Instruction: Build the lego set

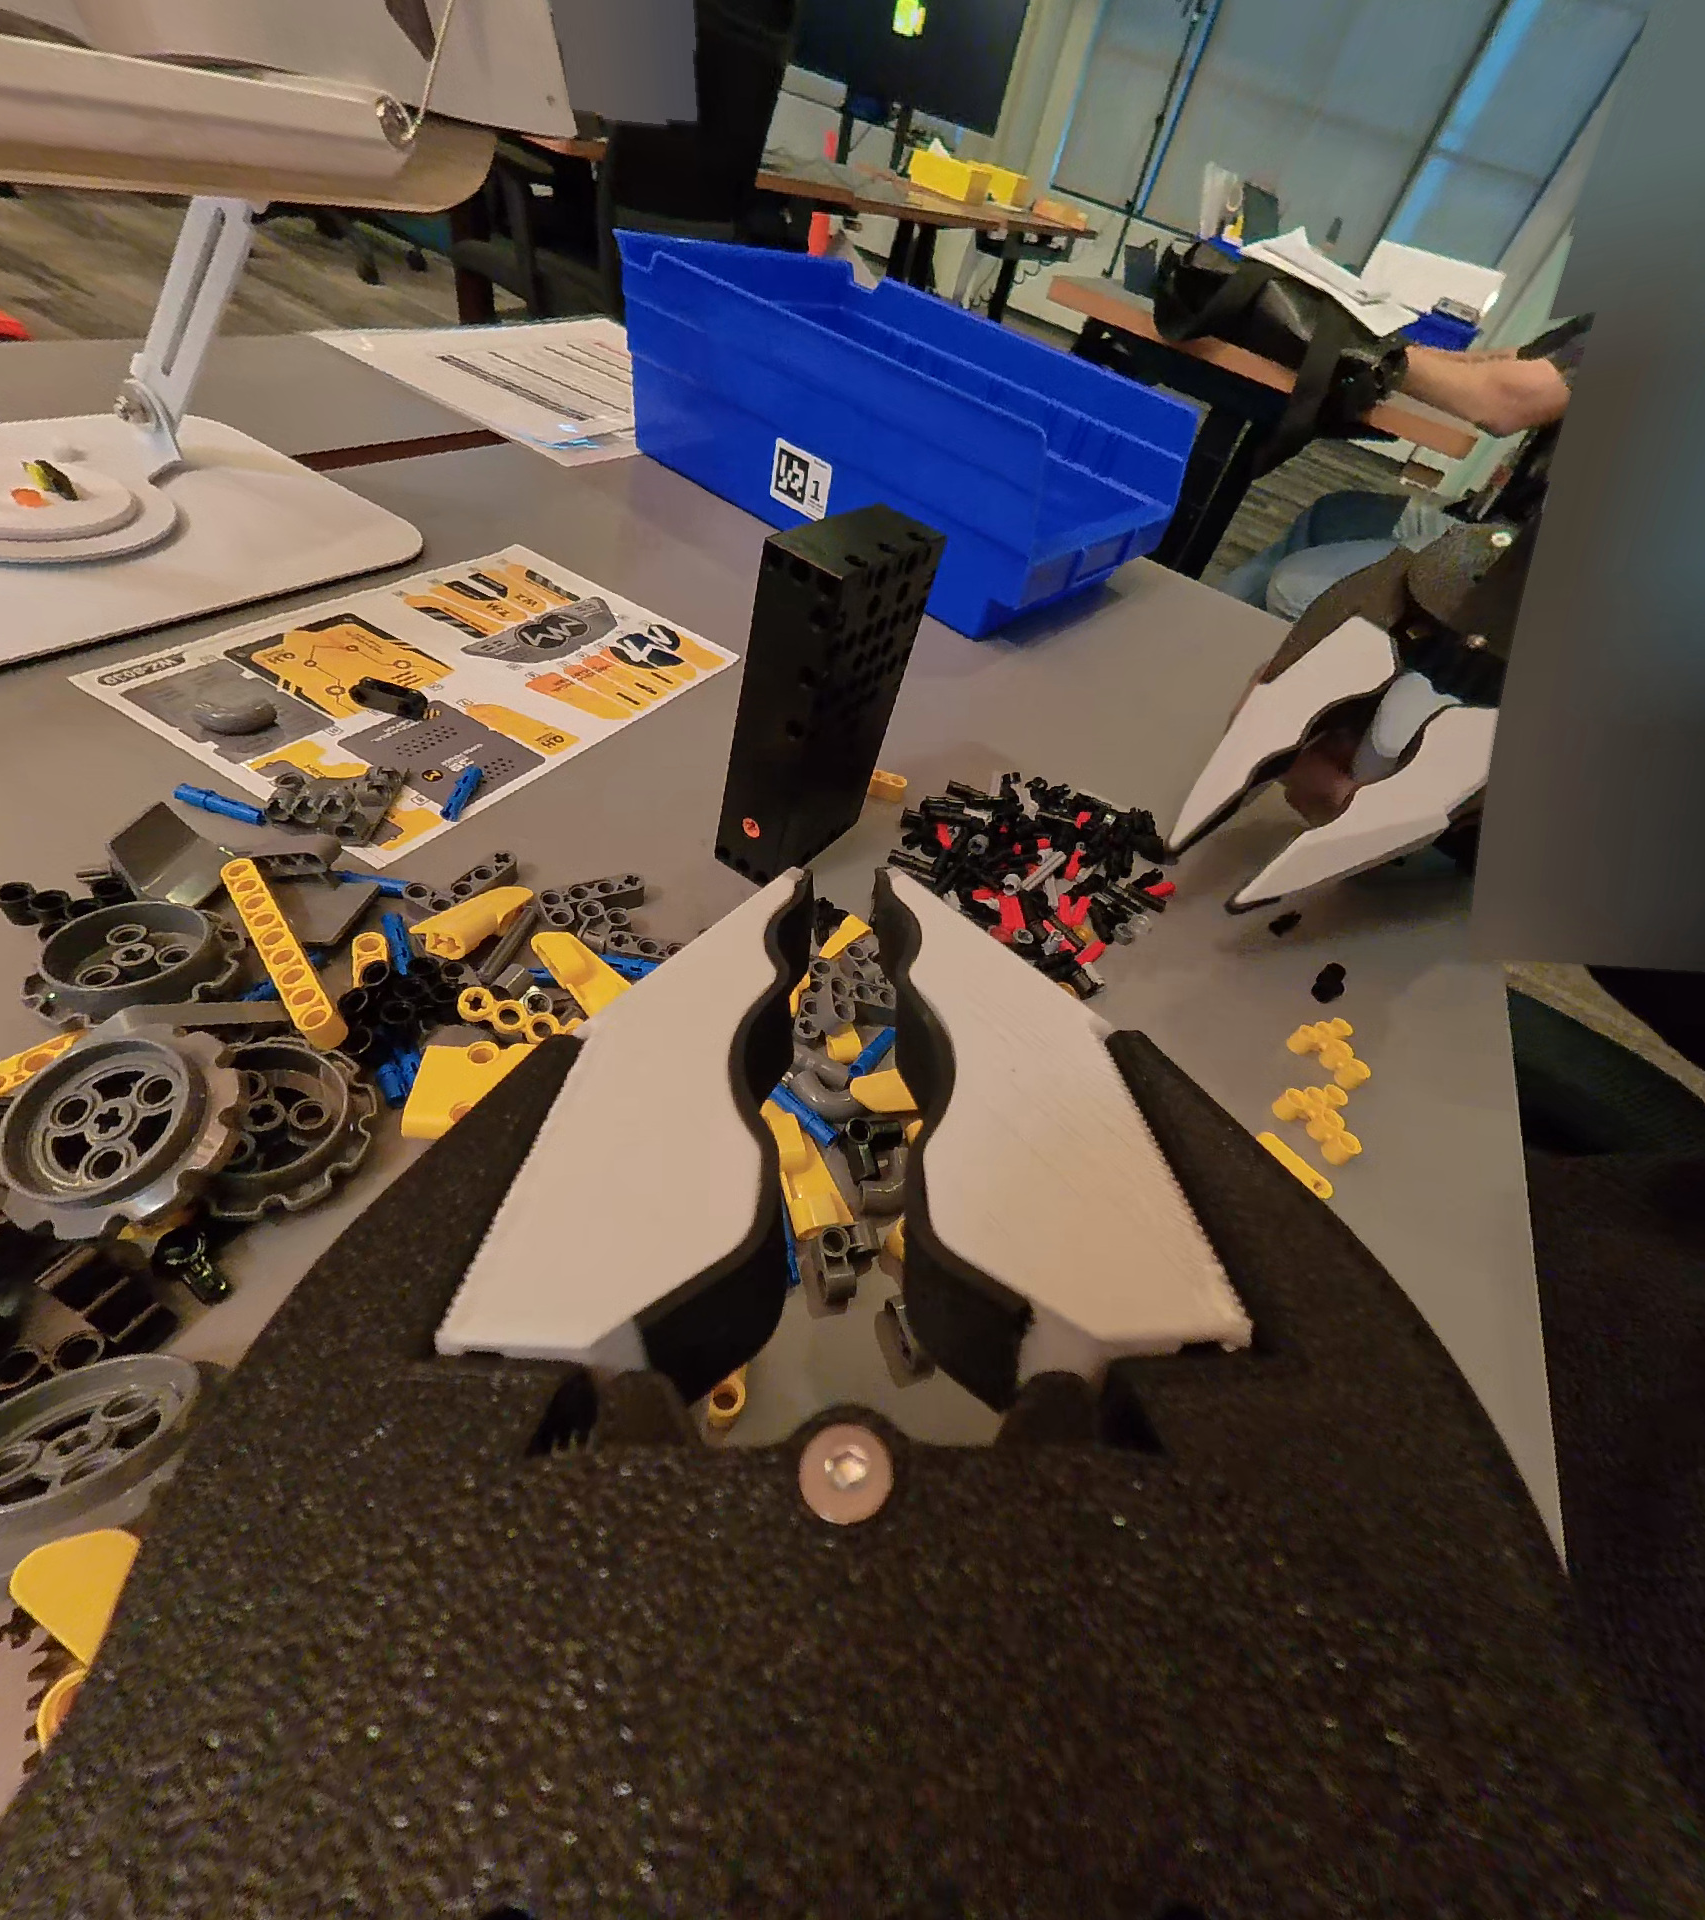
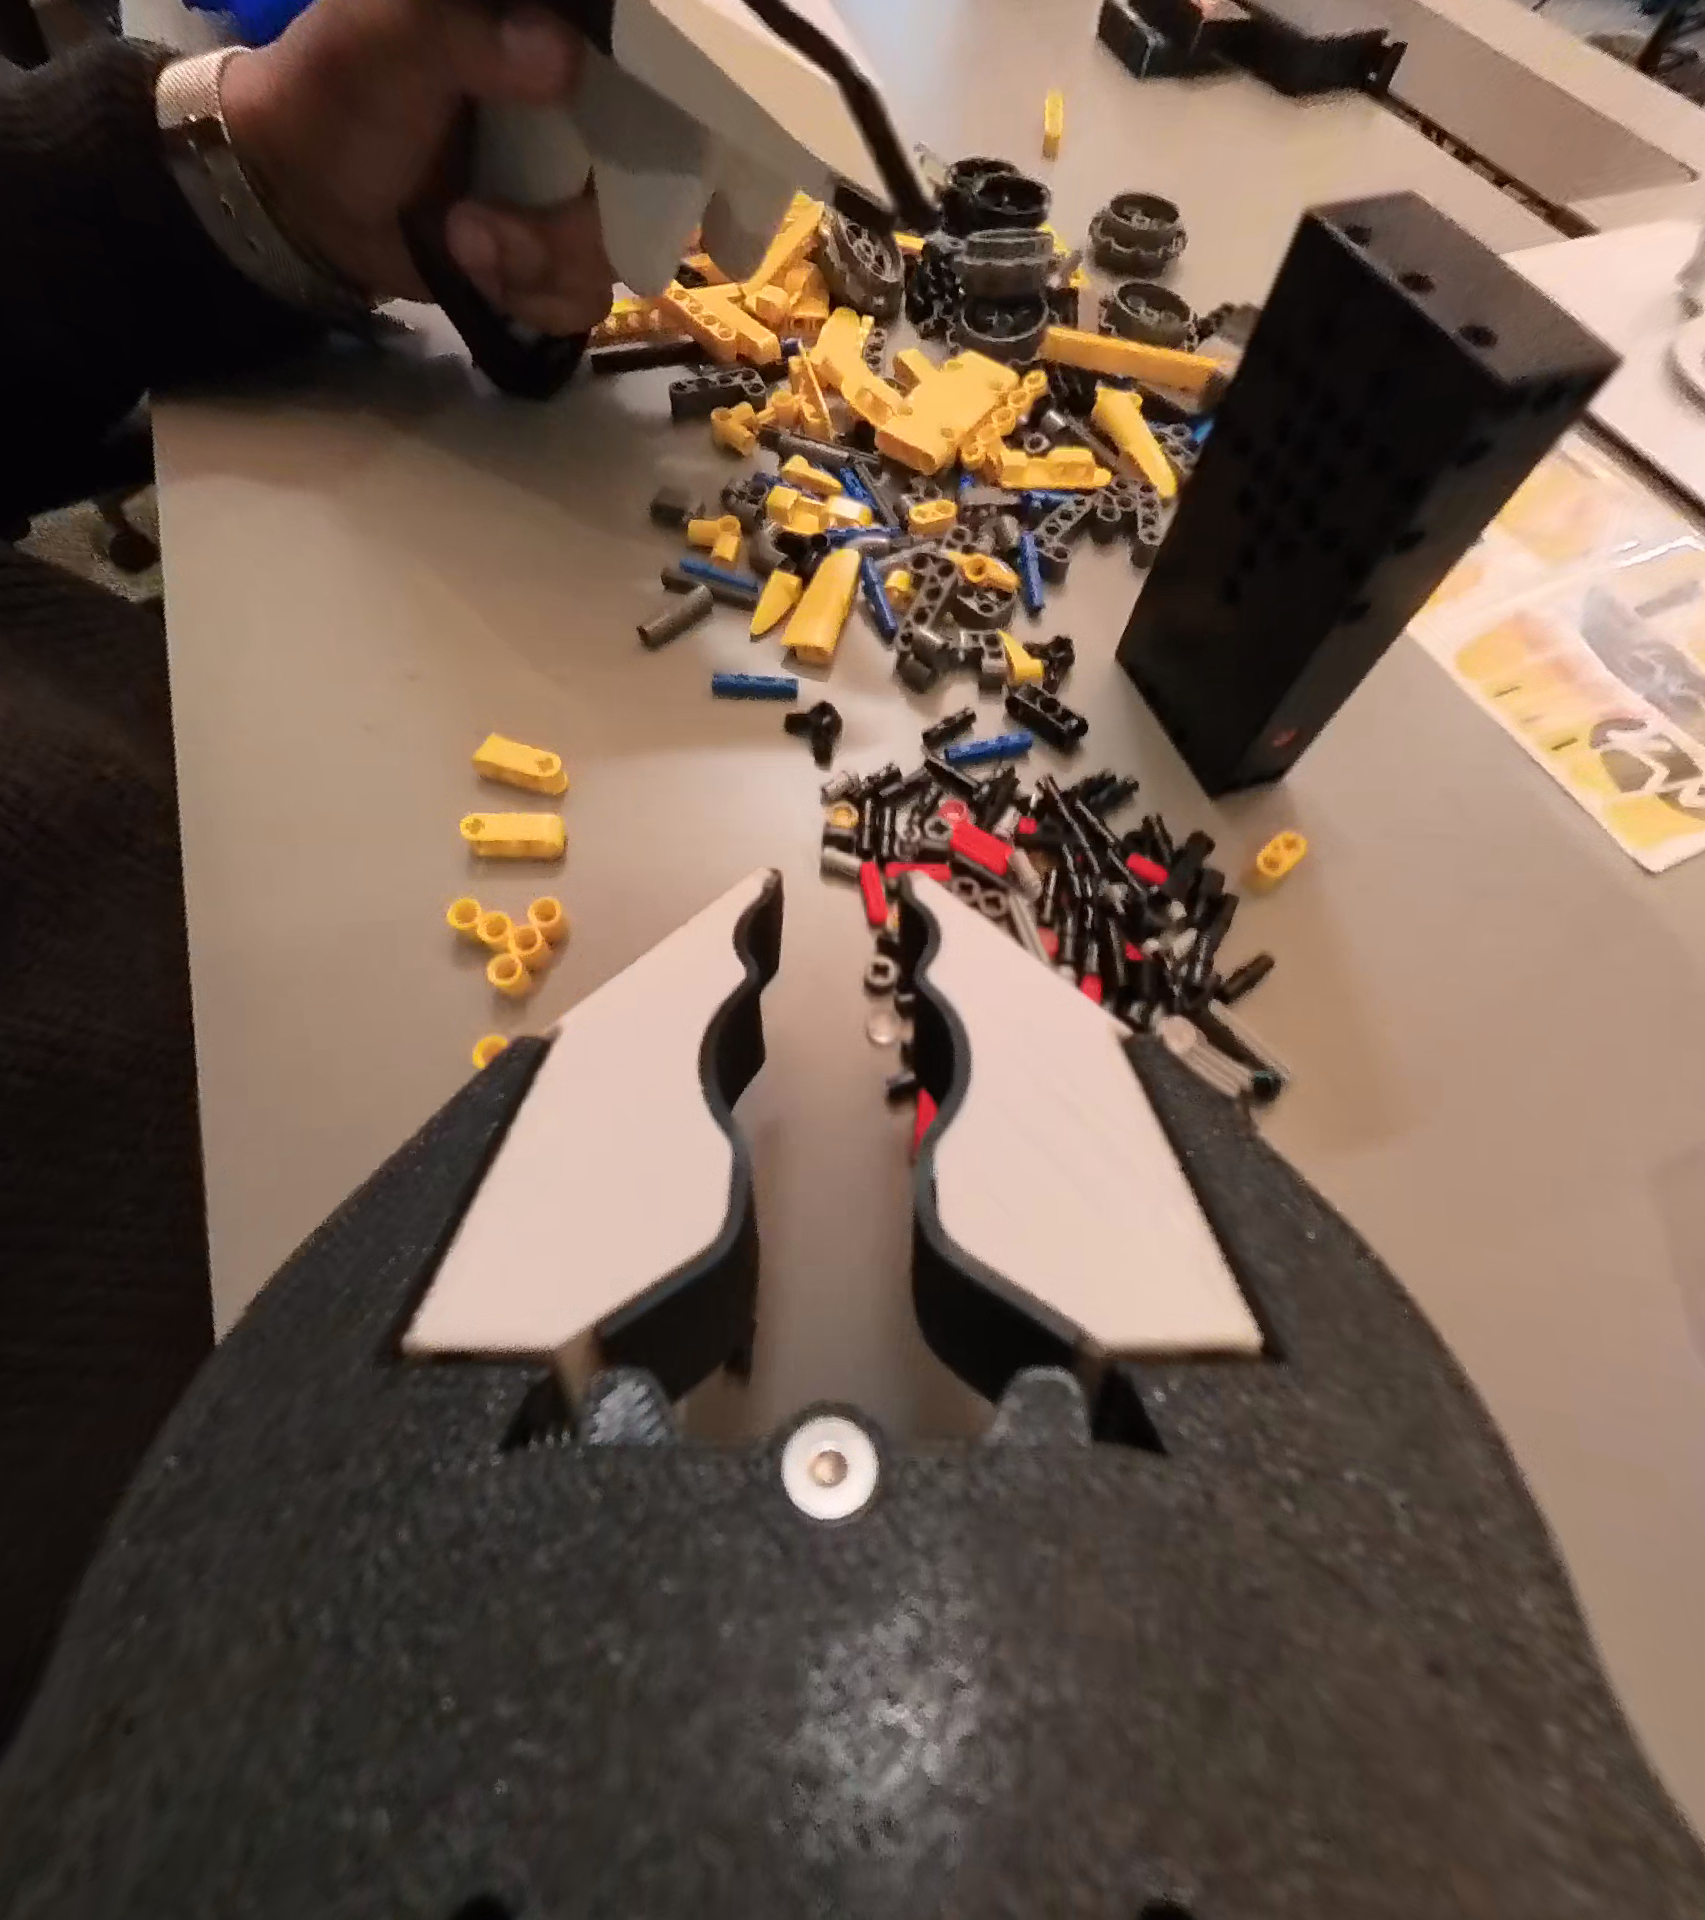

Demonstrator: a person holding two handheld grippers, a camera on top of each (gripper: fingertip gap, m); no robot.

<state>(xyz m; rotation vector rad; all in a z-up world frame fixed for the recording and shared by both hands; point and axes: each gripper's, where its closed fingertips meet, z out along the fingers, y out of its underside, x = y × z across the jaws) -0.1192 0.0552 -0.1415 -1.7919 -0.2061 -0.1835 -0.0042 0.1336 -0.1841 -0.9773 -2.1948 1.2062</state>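
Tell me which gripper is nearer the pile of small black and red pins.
Right. The right gripper hangs over the pile of small black and red pins; the left gripper is above yellow and grey pieces beside it.

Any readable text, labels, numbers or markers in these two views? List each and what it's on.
Not transcribing the writing itself; what bears it:
White tag on the blue bin: square coded marker plus one digit, legible.
Sticker sheet: printed codes and logos, mostly small; blurred in the right wrist view.
Paper sheet behind it: lines too blurred to read.
Black block: small red mark, no words.
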